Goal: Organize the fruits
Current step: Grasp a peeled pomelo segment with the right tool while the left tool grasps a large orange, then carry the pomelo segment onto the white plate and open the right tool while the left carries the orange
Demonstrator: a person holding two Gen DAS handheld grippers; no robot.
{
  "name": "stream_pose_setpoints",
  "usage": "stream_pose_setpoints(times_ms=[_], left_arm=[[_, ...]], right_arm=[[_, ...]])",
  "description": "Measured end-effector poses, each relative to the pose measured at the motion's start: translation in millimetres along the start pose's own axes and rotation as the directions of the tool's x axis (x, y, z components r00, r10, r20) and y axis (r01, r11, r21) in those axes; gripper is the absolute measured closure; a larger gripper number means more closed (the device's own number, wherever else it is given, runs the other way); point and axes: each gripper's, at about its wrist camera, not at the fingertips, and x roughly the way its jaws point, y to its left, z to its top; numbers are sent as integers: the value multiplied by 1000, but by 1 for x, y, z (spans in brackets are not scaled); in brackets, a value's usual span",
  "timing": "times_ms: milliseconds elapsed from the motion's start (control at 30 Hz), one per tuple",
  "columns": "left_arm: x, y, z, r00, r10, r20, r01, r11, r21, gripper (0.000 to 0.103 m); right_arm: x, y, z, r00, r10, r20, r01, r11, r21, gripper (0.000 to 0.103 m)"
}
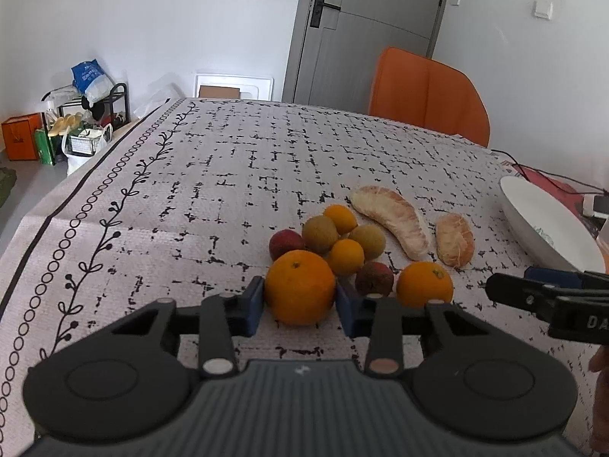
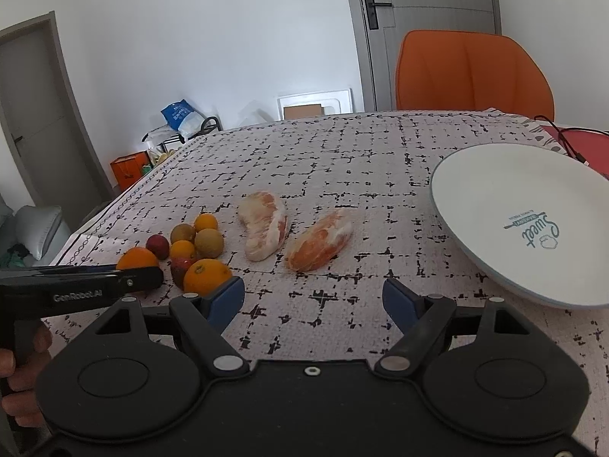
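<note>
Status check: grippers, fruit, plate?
Left gripper shut on big orange. Right gripper open, empty, aimed at pomelo segments. Plate empty. Small fruits crowd the orange.

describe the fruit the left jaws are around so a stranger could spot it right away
On the patterned tablecloth, left of the white plate, lies a cluster of small fruits. At its near edge sits the large orange, between the left gripper jaws. It is the biggest round fruit there, larger than the second orange.
</note>
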Motion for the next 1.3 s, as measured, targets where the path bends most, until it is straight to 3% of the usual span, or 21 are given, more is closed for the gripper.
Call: stream_pose_setpoints(times_ms=[333, 433, 500, 533, 933, 1300], left_arm=[[-7, 14, 5, 1000, 30, 10, -29, 999, -27, 65], [-9, 18, 6, 999, 37, 11, -37, 999, -36, 65], [-11, 21, 7, 999, 39, 14, -39, 998, -39, 65], [-11, 23, 7, 999, 40, 16, -40, 998, -41, 65], [-16, 39, 10, 998, 63, 28, -61, 996, -66, 65], [-17, 43, 9, 997, 65, 27, -63, 995, -79, 65]], right_arm=[[19, -6, 11, 1000, -5, -22, 5, 1000, 2, 39], [26, -4, 14, 1000, -2, -27, 2, 1000, -4, 47], [32, -5, 16, 999, 1, -38, 0, 1000, 8, 61], [35, -7, 17, 999, 7, -45, -7, 1000, 18, 63], [57, 0, 33, 998, -21, -52, 22, 1000, 4, 61], [74, 13, 36, 996, -84, -33, 81, 992, -97, 59]])
